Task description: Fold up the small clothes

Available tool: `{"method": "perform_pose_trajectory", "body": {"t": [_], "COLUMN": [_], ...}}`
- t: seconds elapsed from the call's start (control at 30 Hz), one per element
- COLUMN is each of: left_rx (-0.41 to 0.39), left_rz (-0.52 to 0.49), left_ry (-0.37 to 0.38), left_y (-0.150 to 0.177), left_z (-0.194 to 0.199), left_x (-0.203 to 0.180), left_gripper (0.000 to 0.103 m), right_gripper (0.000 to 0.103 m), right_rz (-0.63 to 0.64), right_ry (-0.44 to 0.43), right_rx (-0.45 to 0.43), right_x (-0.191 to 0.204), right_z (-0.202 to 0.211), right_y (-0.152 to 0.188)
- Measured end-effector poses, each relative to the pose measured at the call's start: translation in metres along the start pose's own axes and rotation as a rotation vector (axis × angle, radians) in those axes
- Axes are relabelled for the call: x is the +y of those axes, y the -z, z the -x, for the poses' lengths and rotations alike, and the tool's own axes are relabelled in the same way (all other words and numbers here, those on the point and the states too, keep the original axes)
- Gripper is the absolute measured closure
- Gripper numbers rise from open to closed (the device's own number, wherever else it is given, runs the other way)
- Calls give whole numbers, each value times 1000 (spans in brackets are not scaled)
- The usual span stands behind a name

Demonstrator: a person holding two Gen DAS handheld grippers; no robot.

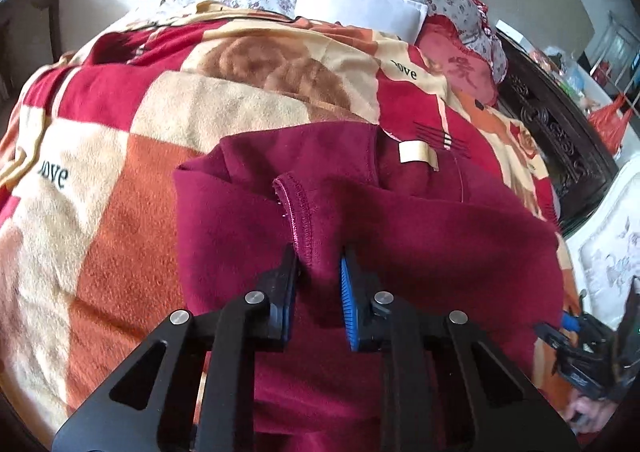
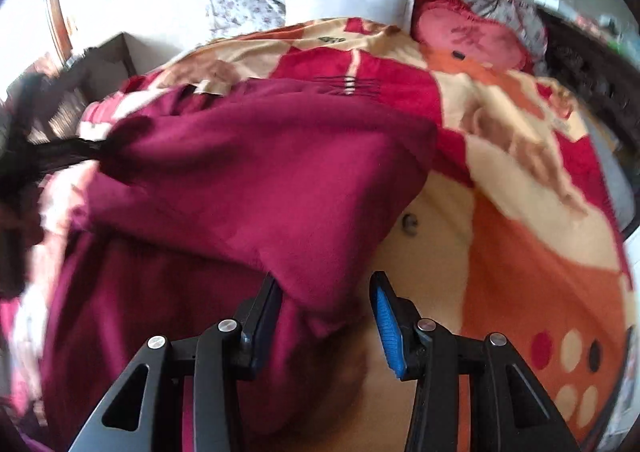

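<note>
Left wrist view: left gripper (image 1: 320, 264) has its jaws closed on a stitched hem of the dark maroon fleece garment (image 1: 400, 236), which lies partly doubled over on the red, orange and cream plush blanket (image 1: 120, 179). Right gripper (image 2: 326, 292) stands spread, a fold corner between its fingers, ungripped. Judged soft, light, limp, non-fragile; hems and corners offer the firmest hold. No containers identifiable.

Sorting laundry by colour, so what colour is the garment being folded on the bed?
Dark maroon red garment, plain with no print; clearest in the left wrist view.
</note>
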State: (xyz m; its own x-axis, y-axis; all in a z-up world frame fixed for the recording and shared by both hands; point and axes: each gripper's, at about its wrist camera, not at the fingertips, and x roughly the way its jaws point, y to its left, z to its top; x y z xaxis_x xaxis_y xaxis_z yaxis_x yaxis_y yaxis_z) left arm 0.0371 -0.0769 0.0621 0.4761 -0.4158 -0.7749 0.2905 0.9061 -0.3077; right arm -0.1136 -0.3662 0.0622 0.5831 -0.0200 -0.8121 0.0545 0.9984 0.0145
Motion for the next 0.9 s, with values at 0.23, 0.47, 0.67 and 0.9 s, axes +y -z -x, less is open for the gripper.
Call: {"method": "perform_pose_trajectory", "body": {"t": [0.23,0.47,0.67,0.9], "left_rx": [-13,34,-8,55], "left_rz": [-17,45,21,-24], "left_ry": [-12,-45,-6,-60], "left_y": [15,26,20,23], "left_z": [21,7,26,1], "left_x": [-4,17,3,-13], "left_gripper": [85,85,75,65], "right_gripper": [89,76,66,66], "right_rz": [-184,-307,-334,-328], "right_ry": [24,-69,-70,-65], "right_rx": [-61,55,-101,-70], "right_x": [-34,-64,-73,-55], "right_z": [23,17,51,-6], "right_y": [-3,26,0,-48]}}
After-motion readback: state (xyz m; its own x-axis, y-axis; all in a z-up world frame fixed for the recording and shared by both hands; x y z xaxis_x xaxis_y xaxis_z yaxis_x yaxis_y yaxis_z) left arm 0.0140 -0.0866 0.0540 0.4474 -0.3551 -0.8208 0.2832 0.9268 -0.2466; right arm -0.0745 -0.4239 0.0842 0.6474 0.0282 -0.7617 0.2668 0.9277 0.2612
